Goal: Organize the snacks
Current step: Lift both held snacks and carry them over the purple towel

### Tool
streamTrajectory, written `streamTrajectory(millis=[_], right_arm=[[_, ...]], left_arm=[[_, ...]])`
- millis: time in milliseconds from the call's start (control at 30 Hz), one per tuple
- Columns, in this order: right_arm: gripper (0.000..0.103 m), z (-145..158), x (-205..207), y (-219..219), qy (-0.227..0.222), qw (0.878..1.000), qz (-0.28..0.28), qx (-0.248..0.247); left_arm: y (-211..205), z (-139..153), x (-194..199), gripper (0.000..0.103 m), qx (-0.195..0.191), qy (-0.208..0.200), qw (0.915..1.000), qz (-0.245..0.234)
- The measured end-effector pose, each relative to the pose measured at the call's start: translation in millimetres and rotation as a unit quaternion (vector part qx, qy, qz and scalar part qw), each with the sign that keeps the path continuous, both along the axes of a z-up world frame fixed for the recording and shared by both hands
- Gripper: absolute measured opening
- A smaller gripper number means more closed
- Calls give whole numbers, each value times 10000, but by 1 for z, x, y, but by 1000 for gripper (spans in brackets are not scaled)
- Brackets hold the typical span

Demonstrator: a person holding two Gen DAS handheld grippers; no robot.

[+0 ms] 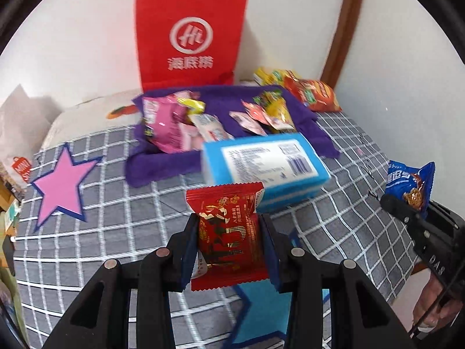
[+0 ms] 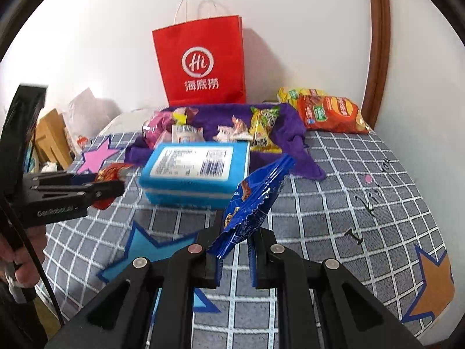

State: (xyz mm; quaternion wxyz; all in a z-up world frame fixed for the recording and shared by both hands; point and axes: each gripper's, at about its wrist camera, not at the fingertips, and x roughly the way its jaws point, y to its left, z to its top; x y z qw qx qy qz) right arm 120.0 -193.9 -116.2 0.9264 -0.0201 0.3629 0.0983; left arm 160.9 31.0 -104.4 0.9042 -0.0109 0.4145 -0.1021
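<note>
The left gripper [image 1: 229, 247] pinches a red foil snack packet [image 1: 228, 232] upright between its pads, above the grey checked bedspread [image 1: 116, 203]. The right gripper [image 2: 235, 250] clamps the lower corner of a blue foil snack packet [image 2: 252, 200], tilted. Ahead lies a blue rectangular box [image 2: 197, 171] with a white label, touching a purple cloth [image 2: 290, 133] strewn with small wrapped snacks [image 1: 174, 122]. A red paper bag [image 2: 203, 64] stands against the wall.

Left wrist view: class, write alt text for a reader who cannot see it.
The left gripper holds a red snack packet above a grey checked cloth. Beyond lie a blue box and a purple cloth strewn with snacks, before a red paper bag.
</note>
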Motion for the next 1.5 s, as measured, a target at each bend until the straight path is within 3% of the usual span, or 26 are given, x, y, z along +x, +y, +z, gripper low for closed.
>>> streamTrajectory(millis=[367,800,1300,1500], right_arm=[[14,39,45,-2,-98,9993,-346,135],[14,65,129,9,-33,9995,-240,188],[14,63,235,25,306,9987,-86,408],[14,42,263,18,474,9983,-106,336]], left_arm=[[34,34,22,38,-28,-209,9993,318],[52,62,72,38,-158,-342,9980,507],[32,62,150,38,-203,-293,9980,512],[25,52,173,38,-377,-228,9980,457]])
